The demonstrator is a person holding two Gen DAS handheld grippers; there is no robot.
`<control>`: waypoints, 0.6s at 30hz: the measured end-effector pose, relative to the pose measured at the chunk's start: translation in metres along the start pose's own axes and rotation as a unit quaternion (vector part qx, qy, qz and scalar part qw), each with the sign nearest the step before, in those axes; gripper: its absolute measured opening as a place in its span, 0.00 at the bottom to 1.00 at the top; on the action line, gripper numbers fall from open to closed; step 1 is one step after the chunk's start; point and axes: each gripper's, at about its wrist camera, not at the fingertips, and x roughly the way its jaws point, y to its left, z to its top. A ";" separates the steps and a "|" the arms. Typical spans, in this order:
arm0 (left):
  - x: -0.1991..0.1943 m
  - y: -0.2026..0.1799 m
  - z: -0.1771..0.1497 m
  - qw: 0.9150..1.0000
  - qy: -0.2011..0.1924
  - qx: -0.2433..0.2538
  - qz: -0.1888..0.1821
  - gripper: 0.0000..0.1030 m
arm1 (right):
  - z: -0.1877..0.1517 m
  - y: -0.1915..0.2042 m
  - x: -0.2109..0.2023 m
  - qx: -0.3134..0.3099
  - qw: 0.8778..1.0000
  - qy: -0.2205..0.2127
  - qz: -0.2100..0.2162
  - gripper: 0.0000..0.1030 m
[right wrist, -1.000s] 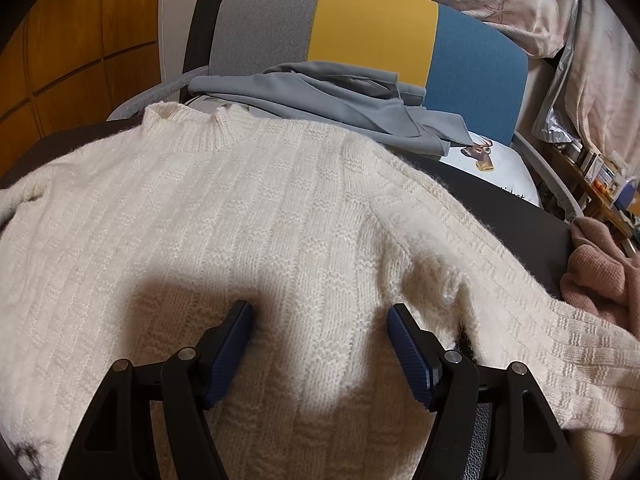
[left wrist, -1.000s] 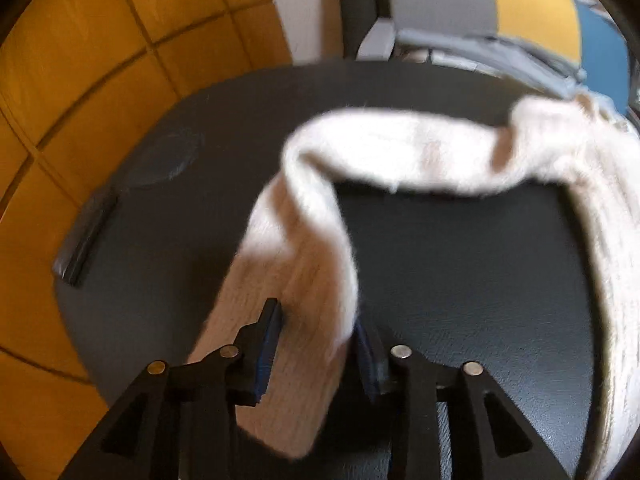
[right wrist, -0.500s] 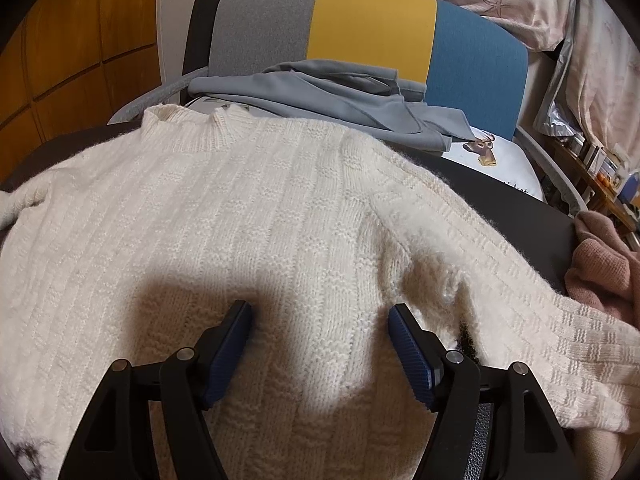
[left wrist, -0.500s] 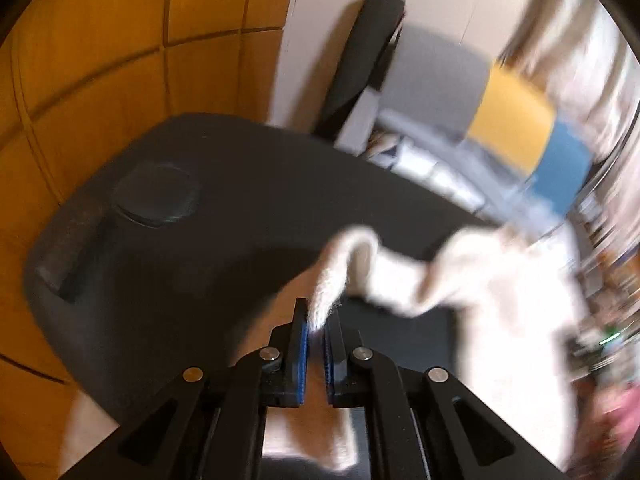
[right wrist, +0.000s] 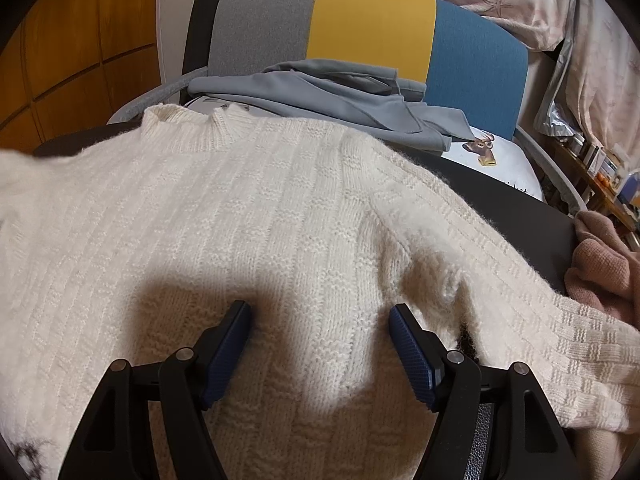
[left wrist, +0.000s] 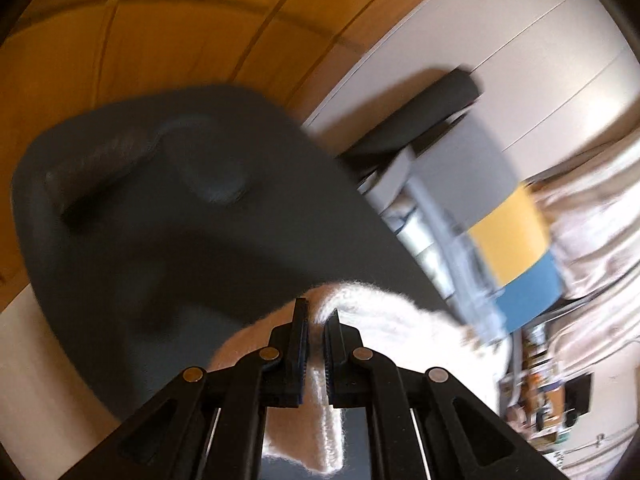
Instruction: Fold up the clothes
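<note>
your left hand-held gripper [left wrist: 316,318] is clamped on the cream sweater's [right wrist: 248,216] sleeve [left wrist: 380,316] above the dark desk [left wrist: 180,216]; your right hand-held gripper [right wrist: 320,316] hovers spread wide over the sweater body.

I count one cream knit sweater [right wrist: 248,216] spread on one dark table [right wrist: 516,204]. Behind it stands one chair [right wrist: 372,28] with three colour panels on its back: grey, yellow, blue. One grey garment [right wrist: 344,96] lies on the chair seat, and one pink garment [right wrist: 600,264] sits at the table's right edge. I hold two grippers, each with two fingers.
</note>
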 end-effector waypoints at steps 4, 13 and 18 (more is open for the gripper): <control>0.042 0.029 -0.018 0.998 0.032 -0.019 0.058 0.06 | 0.000 0.000 0.000 -0.001 1.000 0.000 -0.001 0.70; 0.023 0.098 -0.006 0.974 -0.033 -0.175 0.141 0.22 | 0.000 0.000 -0.001 0.001 1.000 0.001 0.000 0.70; 0.015 0.049 -0.037 0.980 -0.041 -0.044 0.189 0.23 | 0.000 0.000 0.000 0.001 1.000 0.001 0.000 0.71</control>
